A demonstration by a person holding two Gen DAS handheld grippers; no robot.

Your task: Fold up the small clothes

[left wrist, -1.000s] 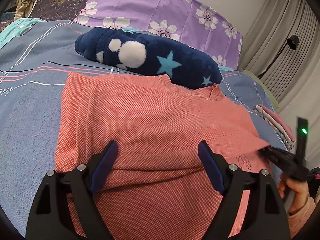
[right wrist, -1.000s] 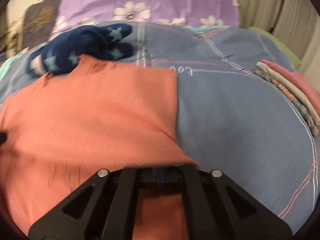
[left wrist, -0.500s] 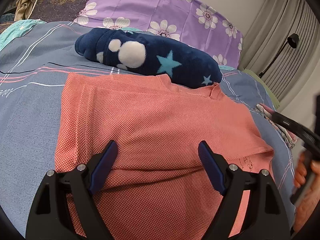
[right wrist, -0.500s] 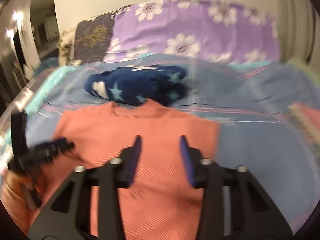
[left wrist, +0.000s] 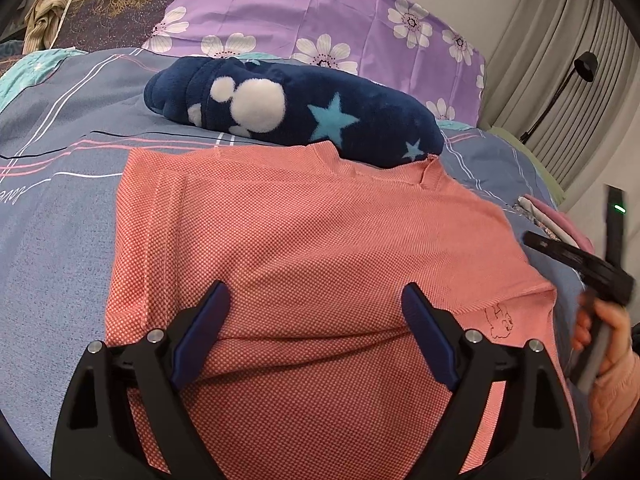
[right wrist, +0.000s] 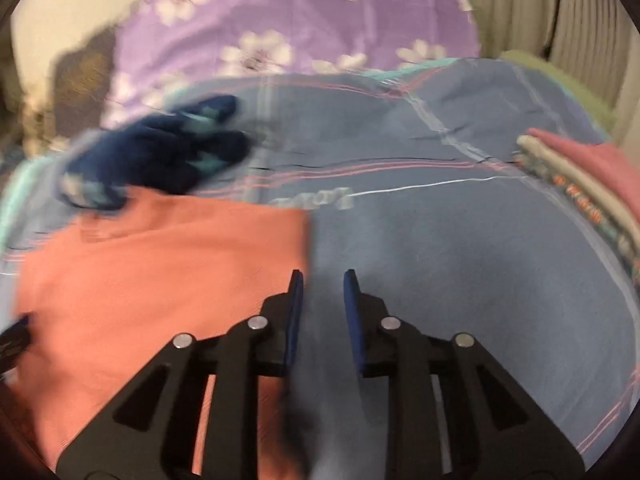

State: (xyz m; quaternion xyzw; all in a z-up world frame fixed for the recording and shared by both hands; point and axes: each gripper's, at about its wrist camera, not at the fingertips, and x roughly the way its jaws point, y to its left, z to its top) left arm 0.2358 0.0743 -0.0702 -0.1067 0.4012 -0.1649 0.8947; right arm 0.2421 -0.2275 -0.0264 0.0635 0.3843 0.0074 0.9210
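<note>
A small salmon-pink shirt (left wrist: 304,248) lies flat on the blue striped bedspread, its right side folded in, with a small line drawing near its right edge. My left gripper (left wrist: 316,304) is open and empty, hovering over the shirt's lower middle. My right gripper (right wrist: 322,280) is open and empty; it hangs over the bedspread just right of the shirt's right edge (right wrist: 160,280). The right gripper also shows in the left wrist view (left wrist: 576,260), held in a hand beside the shirt. The right wrist view is motion-blurred.
A dark blue fleece with stars and white dots (left wrist: 296,112) lies just beyond the shirt's collar. A stack of folded clothes (right wrist: 588,184) sits at the right. Purple flowered pillows (left wrist: 320,28) lie at the head of the bed. A floor lamp (left wrist: 580,72) stands by the curtains.
My right gripper let go of the shirt's folded edge, opened, lifted away and came back down beside the shirt's right edge. My left gripper has stayed open in place.
</note>
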